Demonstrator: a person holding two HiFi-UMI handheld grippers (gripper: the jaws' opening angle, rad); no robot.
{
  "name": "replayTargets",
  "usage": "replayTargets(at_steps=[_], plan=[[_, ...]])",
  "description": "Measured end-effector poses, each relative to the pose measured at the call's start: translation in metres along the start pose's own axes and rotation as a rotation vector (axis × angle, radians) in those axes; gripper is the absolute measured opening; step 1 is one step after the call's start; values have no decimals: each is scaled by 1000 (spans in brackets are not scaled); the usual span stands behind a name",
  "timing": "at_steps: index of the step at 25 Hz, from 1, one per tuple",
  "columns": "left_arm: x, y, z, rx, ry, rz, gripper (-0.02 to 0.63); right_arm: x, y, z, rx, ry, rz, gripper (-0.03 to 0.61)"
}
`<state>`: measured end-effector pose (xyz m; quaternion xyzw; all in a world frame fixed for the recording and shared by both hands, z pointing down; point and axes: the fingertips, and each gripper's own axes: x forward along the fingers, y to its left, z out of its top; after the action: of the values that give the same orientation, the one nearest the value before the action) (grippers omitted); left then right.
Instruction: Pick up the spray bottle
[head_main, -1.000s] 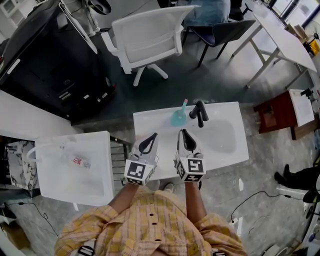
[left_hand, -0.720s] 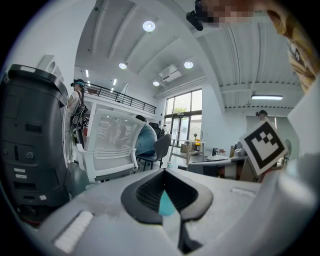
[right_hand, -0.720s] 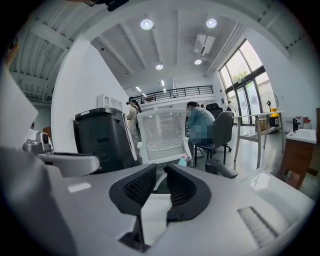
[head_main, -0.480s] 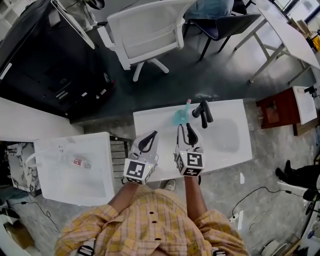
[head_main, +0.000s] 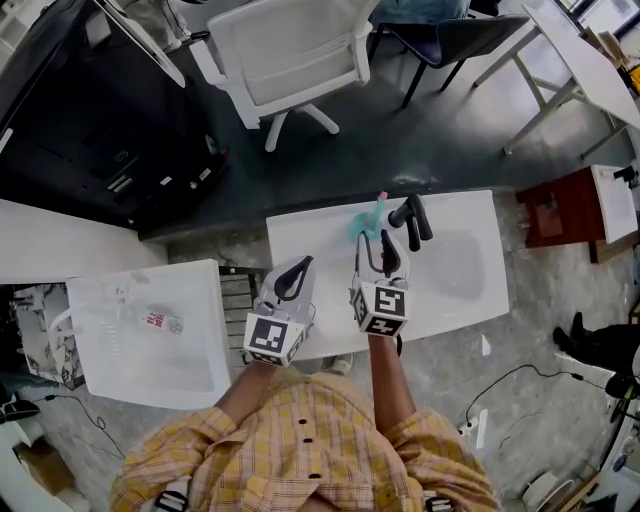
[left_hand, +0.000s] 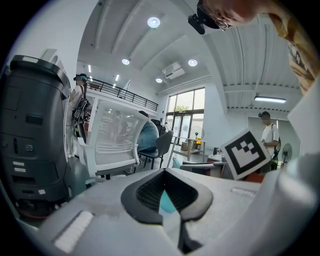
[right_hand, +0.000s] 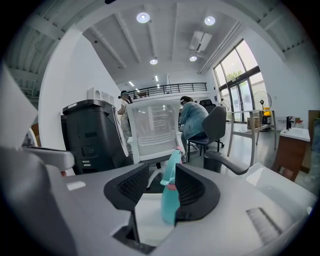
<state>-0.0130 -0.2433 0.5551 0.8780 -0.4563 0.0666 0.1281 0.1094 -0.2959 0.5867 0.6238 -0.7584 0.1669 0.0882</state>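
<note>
A teal spray bottle (head_main: 364, 223) with a pink nozzle stands upright near the far edge of the white table (head_main: 455, 300). My right gripper (head_main: 386, 240) is just short of it. Its jaws are opening, and in the right gripper view the bottle (right_hand: 169, 196) stands in the gap ahead of the right gripper (right_hand: 164, 174), with neither pad pressing on it. My left gripper (head_main: 299, 266) hovers over the table's near left part with nothing in it. In the left gripper view the left gripper (left_hand: 164, 173) is shut, and a sliver of teal shows through the slit.
A black curved fixture (head_main: 412, 220) rises just right of the bottle, beside a shallow basin in the table top. A white office chair (head_main: 290, 55) stands beyond the table. A white tub (head_main: 120, 350) sits to the left, a black machine (head_main: 80, 110) at far left, and a red-brown stool (head_main: 560, 215) at right.
My right gripper has moved forward to the spray bottle and its jaws have gone from nearly shut to wide. The left gripper has stayed put.
</note>
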Motion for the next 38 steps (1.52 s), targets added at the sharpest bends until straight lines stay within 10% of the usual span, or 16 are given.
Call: replayTargets(at_steps=[38], plan=[[-8, 5, -11, -43, 18, 16, -2, 39, -31, -15, -17, 83, -170, 89]])
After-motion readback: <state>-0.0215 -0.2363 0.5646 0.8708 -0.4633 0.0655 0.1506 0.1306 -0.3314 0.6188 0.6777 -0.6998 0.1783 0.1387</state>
